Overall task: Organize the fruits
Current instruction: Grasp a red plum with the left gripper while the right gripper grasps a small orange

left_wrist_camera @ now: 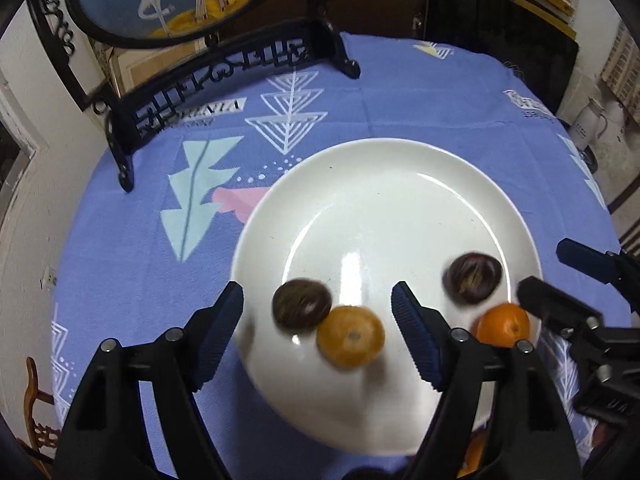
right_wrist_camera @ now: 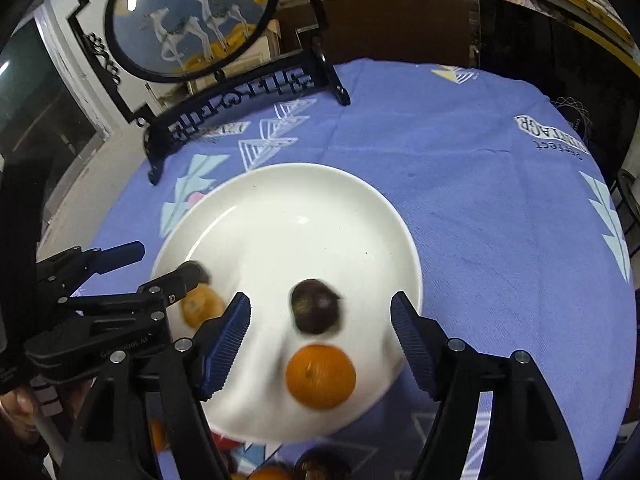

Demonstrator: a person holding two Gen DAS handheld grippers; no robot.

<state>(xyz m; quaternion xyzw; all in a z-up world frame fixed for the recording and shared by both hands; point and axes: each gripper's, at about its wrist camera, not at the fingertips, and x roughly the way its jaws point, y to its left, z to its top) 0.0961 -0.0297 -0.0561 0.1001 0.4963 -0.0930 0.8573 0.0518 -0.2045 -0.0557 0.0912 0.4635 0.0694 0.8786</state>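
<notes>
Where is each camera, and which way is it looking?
Left wrist: sits on the left gripper, looking down at the white plate; the right gripper shows at the right edge.
Right wrist: sits on the right gripper, looking down at the plate; the left gripper shows at the left edge.
Shared: plate, fruits, blue tablecloth.

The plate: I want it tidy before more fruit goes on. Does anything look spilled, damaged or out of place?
Nothing stands out. The white plate sits flat on the blue tablecloth, holding two oranges and two dark fruits, all whole, grouped near its front edge. No spills.
</notes>
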